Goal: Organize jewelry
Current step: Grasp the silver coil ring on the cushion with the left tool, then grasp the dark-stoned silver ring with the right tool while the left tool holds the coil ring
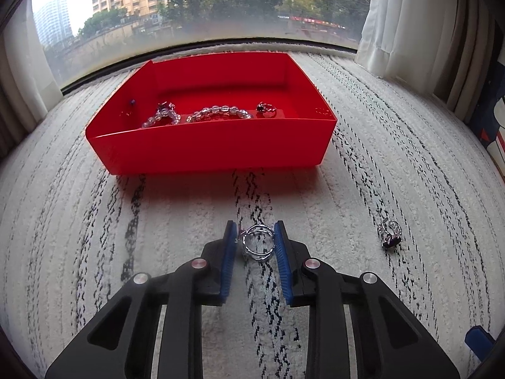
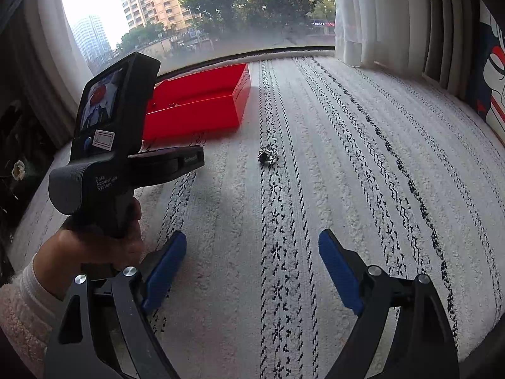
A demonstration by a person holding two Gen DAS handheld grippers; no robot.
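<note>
A silver openwork ring lies on the white rug, and my left gripper is shut on it, a blue pad touching each side. A second silver ring with a dark stone lies on the rug to the right, with nothing touching it. The red box stands just beyond the held ring. It holds clear bead bracelets and a dark-stone ring. My right gripper hovers open and empty over the rug, well short of the dark-stone ring.
The white rug with black dashed stripes covers the whole ledge. A window runs along the far edge and curtains hang at the right. A hand holds the left tool's black body at the left.
</note>
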